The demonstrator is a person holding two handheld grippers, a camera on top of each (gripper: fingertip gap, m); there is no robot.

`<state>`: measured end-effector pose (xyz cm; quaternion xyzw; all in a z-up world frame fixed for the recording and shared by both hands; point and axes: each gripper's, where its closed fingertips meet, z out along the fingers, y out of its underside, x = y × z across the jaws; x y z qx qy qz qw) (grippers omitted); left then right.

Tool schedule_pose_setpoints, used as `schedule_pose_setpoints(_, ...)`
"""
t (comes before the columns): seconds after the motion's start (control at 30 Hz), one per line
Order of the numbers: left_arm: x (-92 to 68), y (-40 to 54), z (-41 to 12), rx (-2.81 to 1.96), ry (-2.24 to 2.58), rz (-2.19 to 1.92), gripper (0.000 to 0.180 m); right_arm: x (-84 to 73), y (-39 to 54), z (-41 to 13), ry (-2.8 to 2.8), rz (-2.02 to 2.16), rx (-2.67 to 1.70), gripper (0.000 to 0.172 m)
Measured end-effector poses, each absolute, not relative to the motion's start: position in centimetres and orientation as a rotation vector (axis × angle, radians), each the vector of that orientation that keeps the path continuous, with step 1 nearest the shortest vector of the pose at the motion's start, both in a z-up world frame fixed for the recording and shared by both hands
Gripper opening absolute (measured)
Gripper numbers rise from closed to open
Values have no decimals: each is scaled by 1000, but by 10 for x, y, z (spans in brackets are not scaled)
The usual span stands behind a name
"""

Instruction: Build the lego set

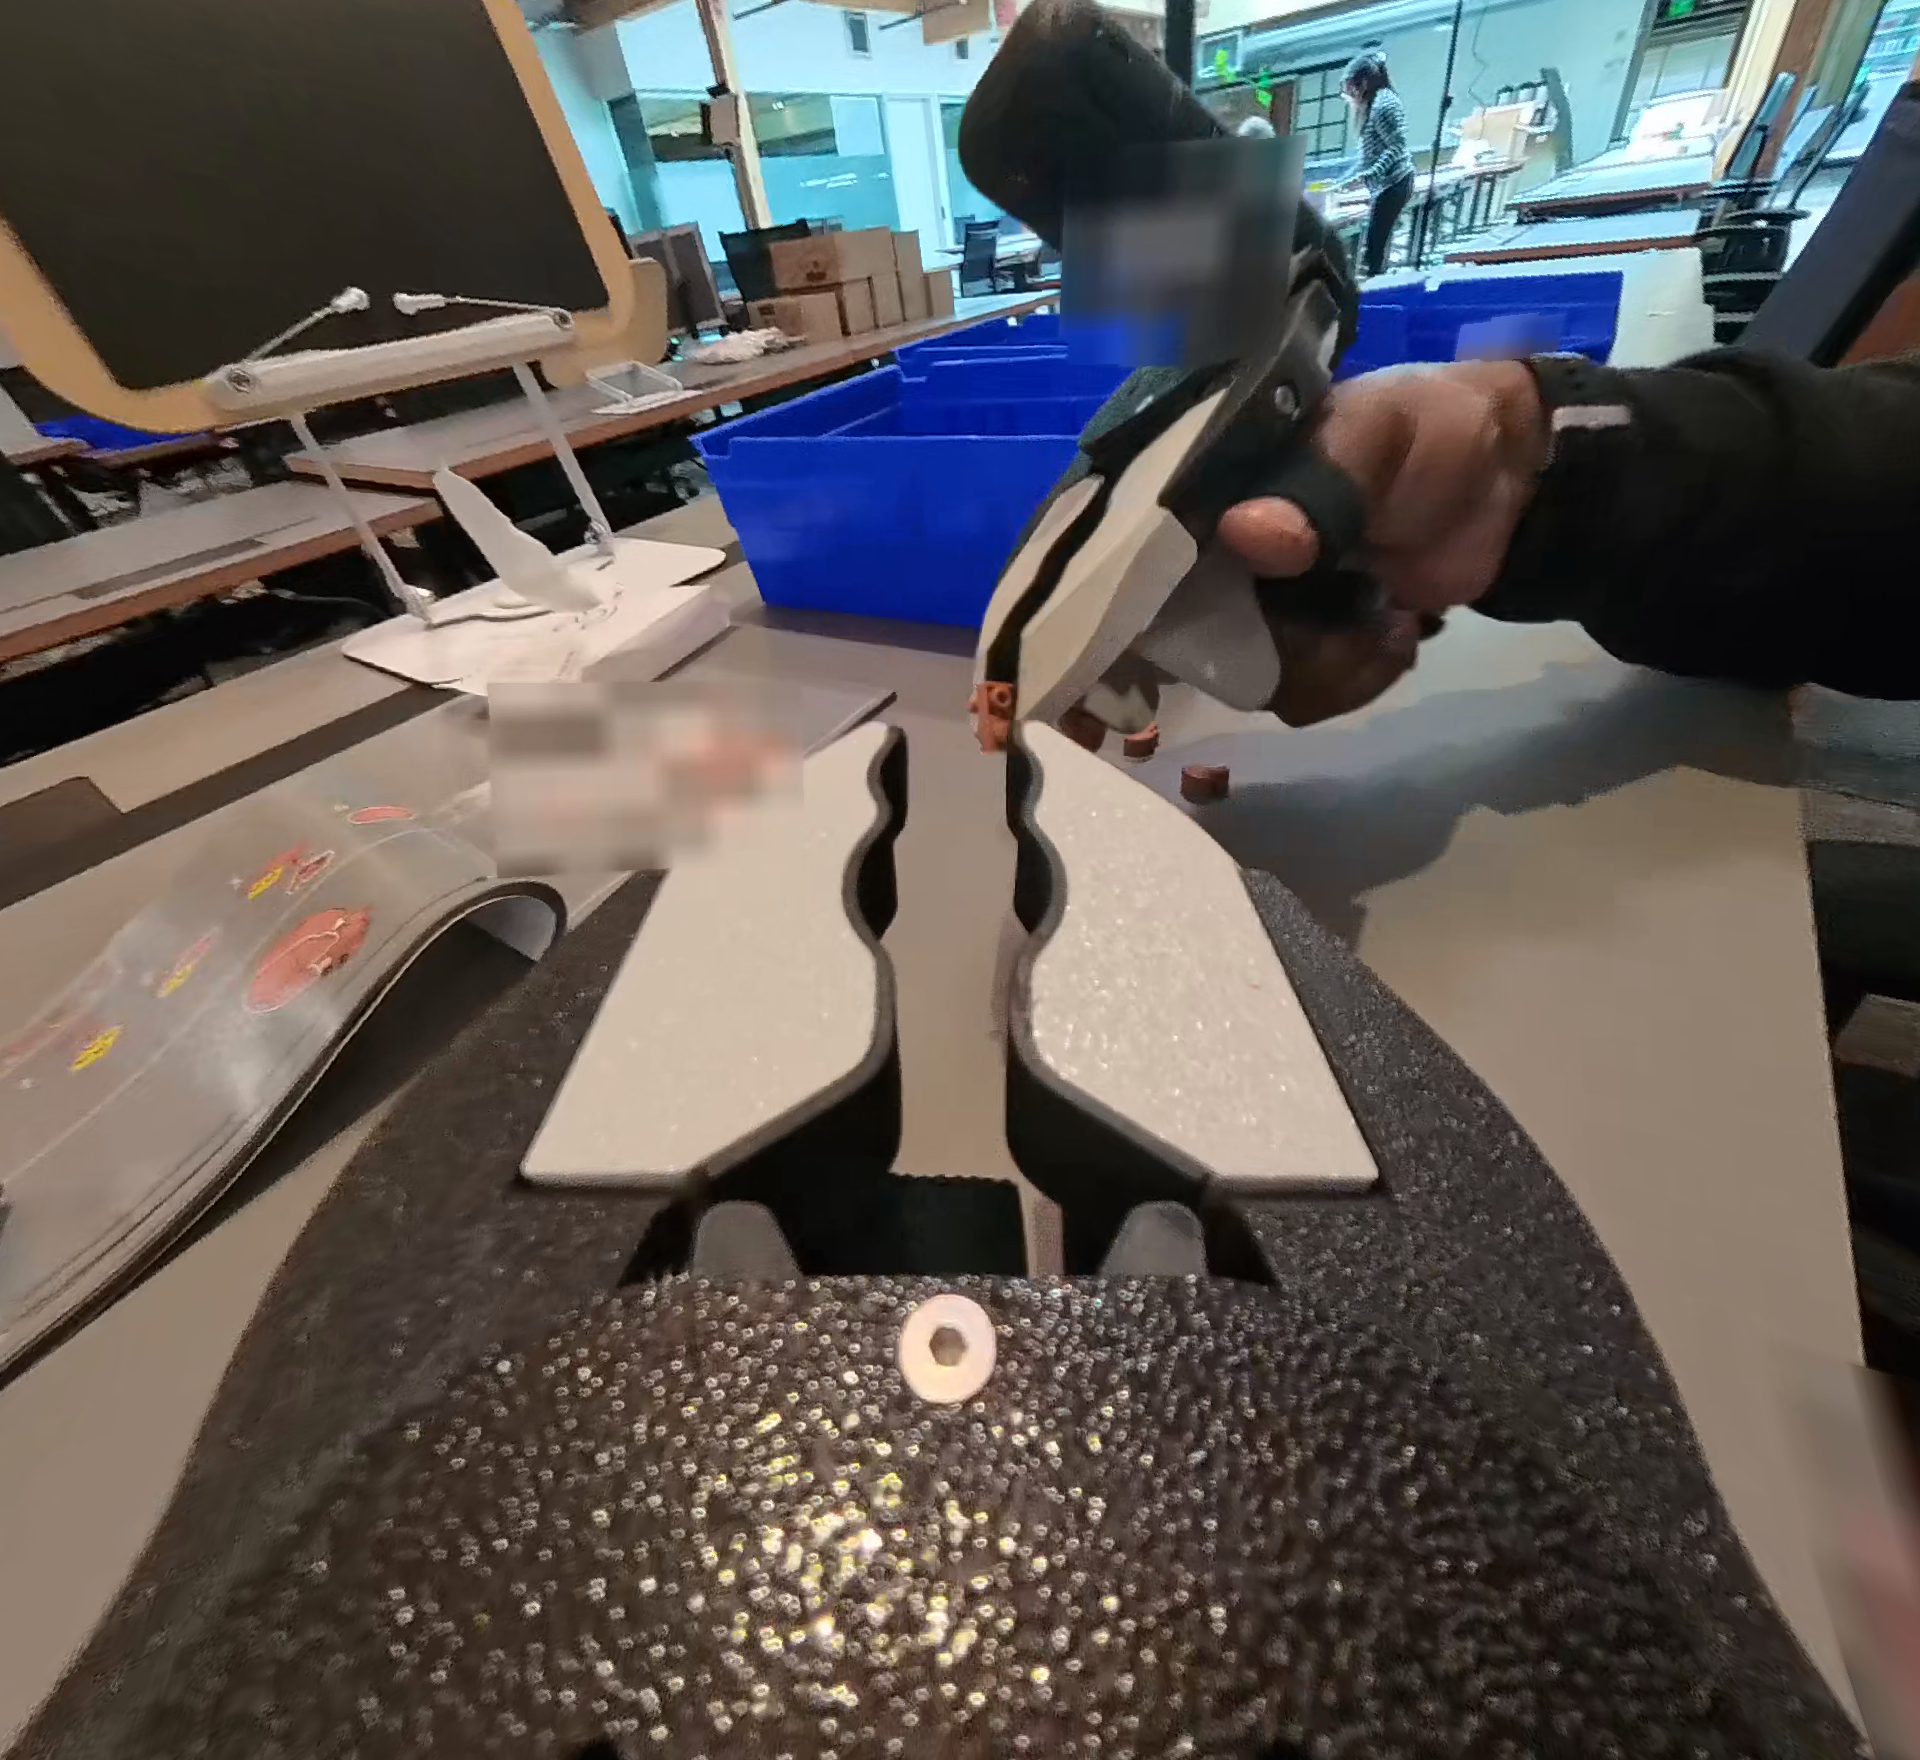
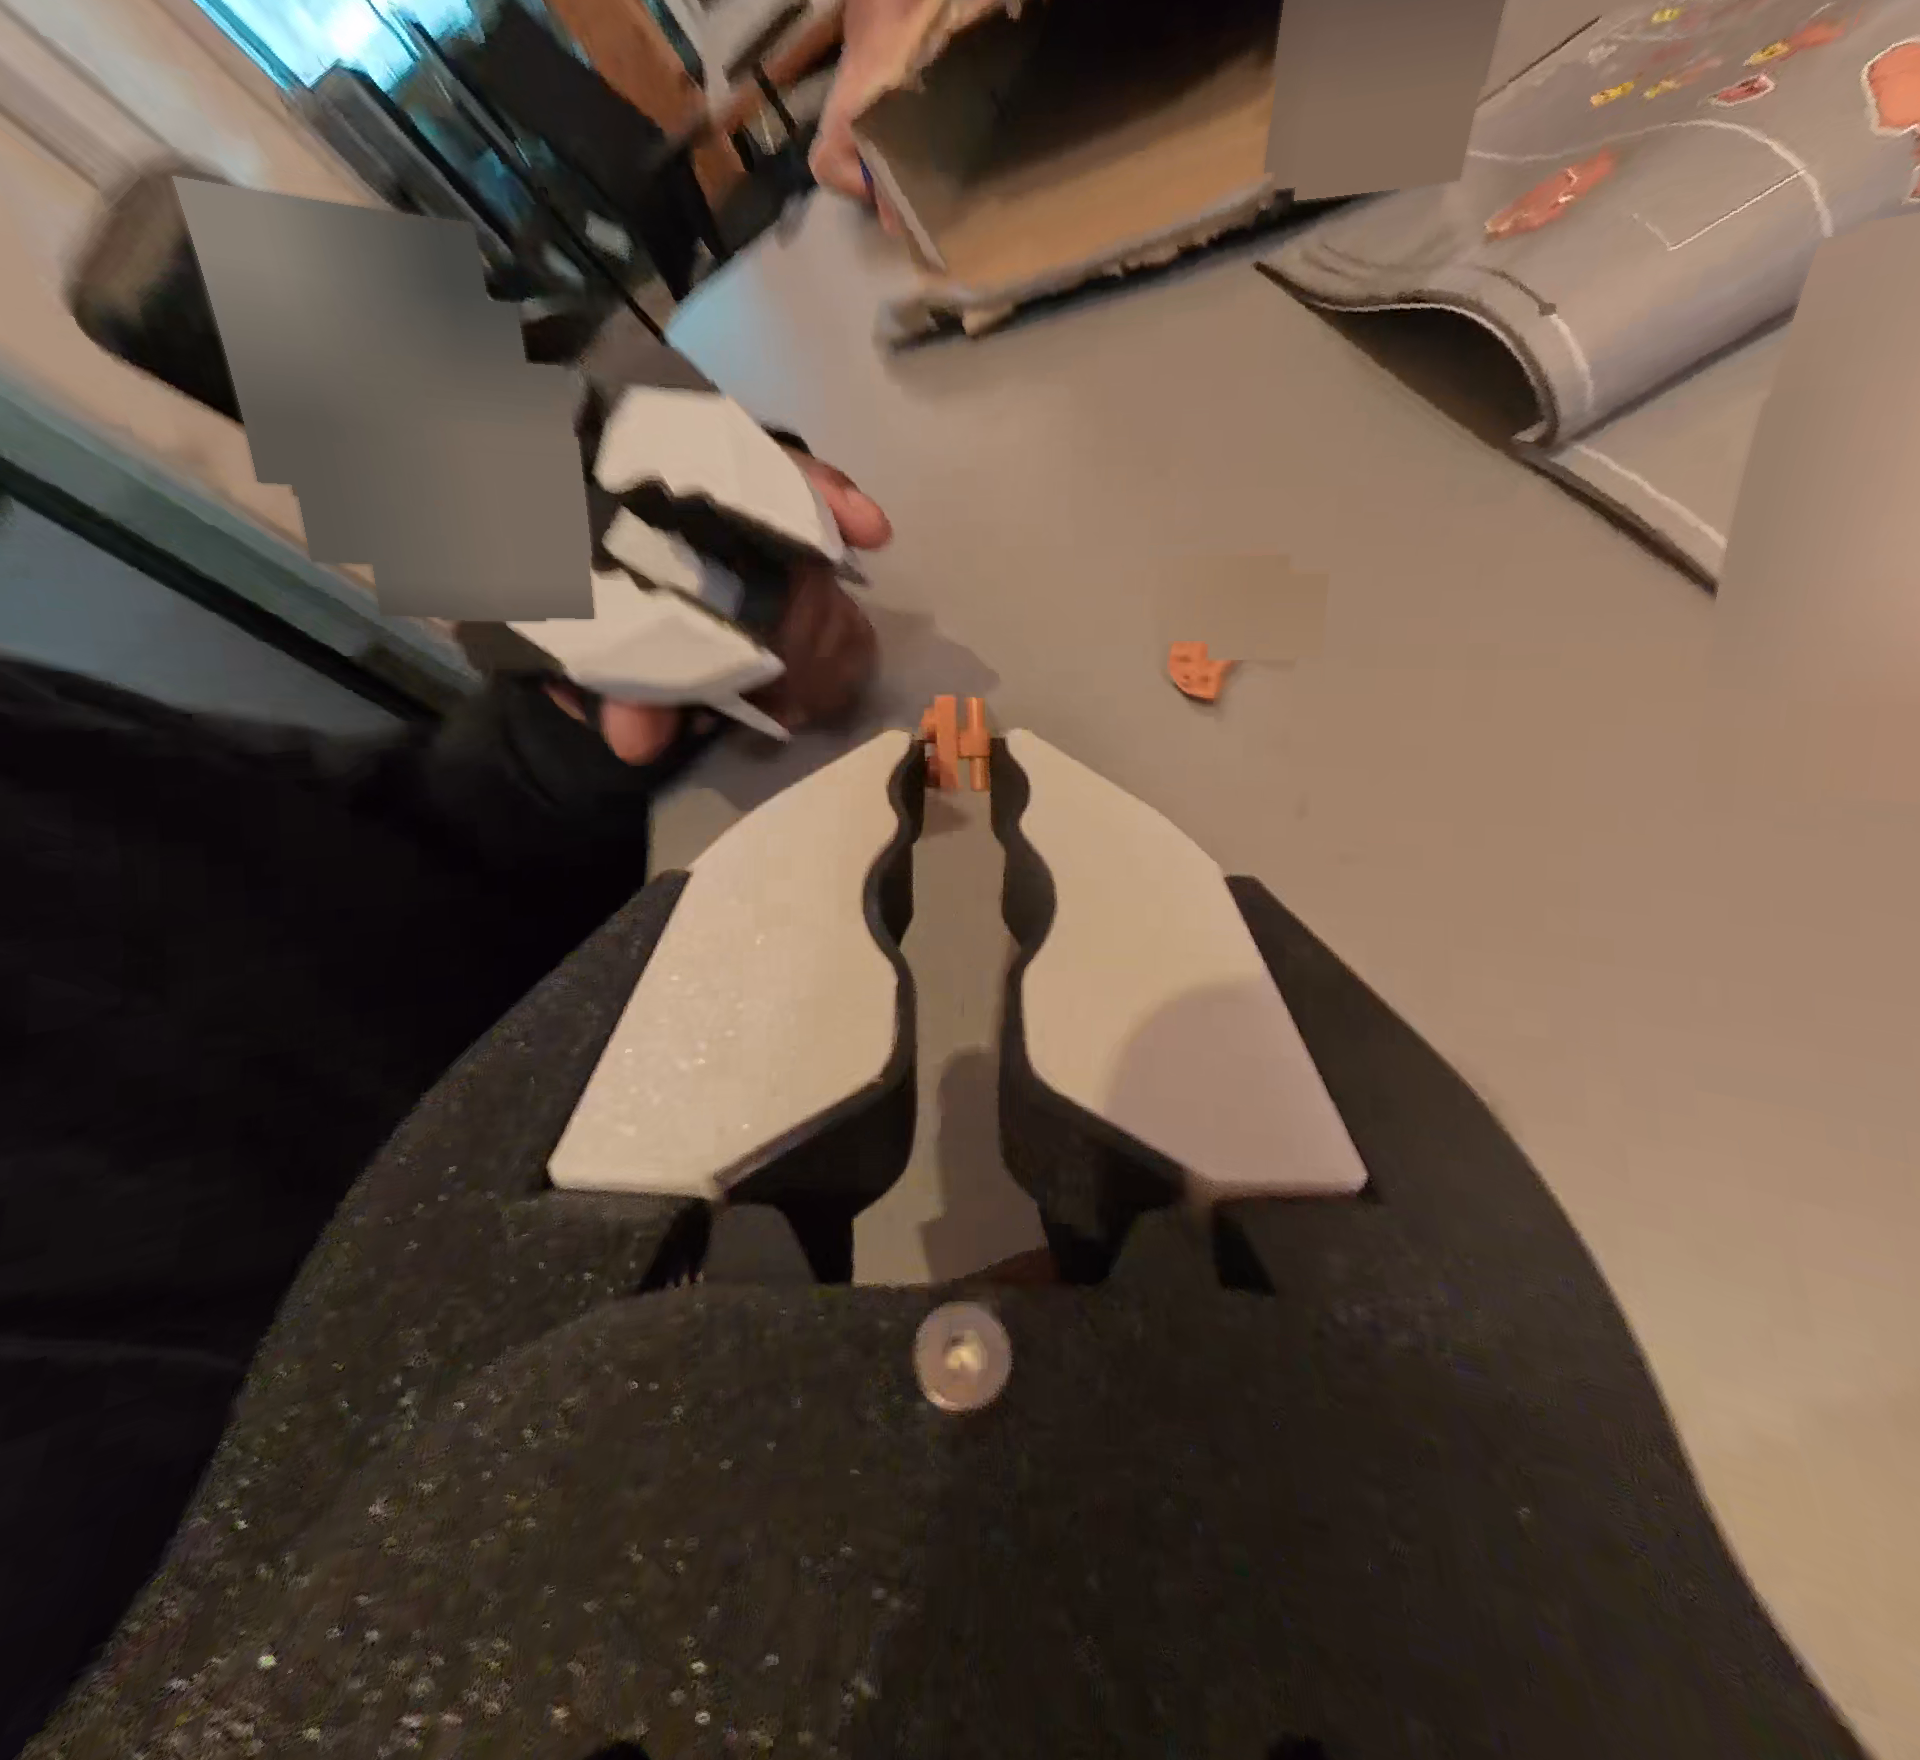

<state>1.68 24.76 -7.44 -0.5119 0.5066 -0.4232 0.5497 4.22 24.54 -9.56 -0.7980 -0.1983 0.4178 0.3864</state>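
Left of the left jaws [image 1: 956, 744], which stand apart and hold nothing, an open booklet [image 1: 260, 962] lies on the counter [image 1: 1507, 931]. Just ahead of them, the right jaws [image 2: 961, 744] are narrowed on a small orange brick assembly [image 2: 956, 744], pads pressing both its sides. Two pieces appear already joined. To the right, three brown round pieces [image 1: 1203, 783] lie loose; one orange quarter-round plate [image 2: 1195, 671] lies apart.

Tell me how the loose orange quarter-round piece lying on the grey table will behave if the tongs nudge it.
The orange piece looks like small, rigid plastic, so it is probably light and stiff. It lies flat on the smooth table, so it would likely slide rather than roll. Being so thin, it may be awkward to pinch.
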Motion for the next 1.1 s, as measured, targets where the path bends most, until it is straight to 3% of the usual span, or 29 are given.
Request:
schedule_pose_setpoints(0.43, 23, 240, -78, -1069, 1219, -691, 27, 19, 242, -78, -200, 1407, -1921, 11)
schedule_pose_setpoints(0.97, 21, 241, -82, -1085, 1241, -664, 16, 9, 241, -84, -212, 1415, -1933, 11)
schedule_pose_setpoints(1.1, 20, 240, -84, -1125, 1258, -728, 16, 12, 241, -89, -342, 1268, -1946, 19)
